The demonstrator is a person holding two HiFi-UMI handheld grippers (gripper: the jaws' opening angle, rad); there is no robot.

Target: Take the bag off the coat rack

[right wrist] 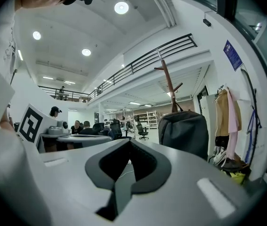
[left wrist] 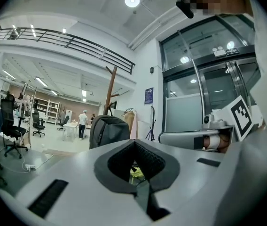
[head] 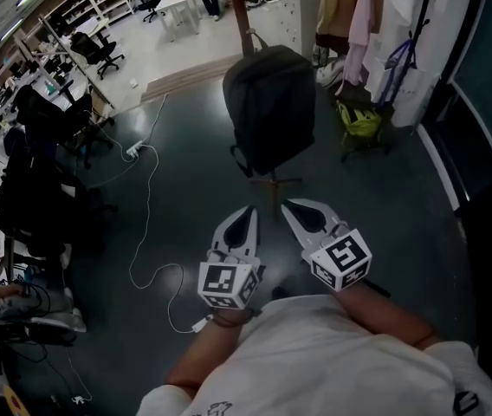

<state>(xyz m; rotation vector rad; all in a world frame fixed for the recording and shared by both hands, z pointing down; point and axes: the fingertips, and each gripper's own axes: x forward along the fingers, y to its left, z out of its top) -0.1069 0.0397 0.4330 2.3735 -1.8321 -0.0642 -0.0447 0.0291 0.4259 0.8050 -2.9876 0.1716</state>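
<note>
Hanging bag (head: 269, 107) sits well apart from left gripper (head: 248, 211) and right gripper (head: 288, 204).

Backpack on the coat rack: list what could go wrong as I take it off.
1. The backpack hangs by a small top loop close against the pole. The left gripper and right gripper, both shut, could miss the loop or clamp the pole.
2. Pulling sideways rather than up may tip the pole over, since its feet look narrow.
3. A white cable trails at the left, and stepping back could snag it.
</note>
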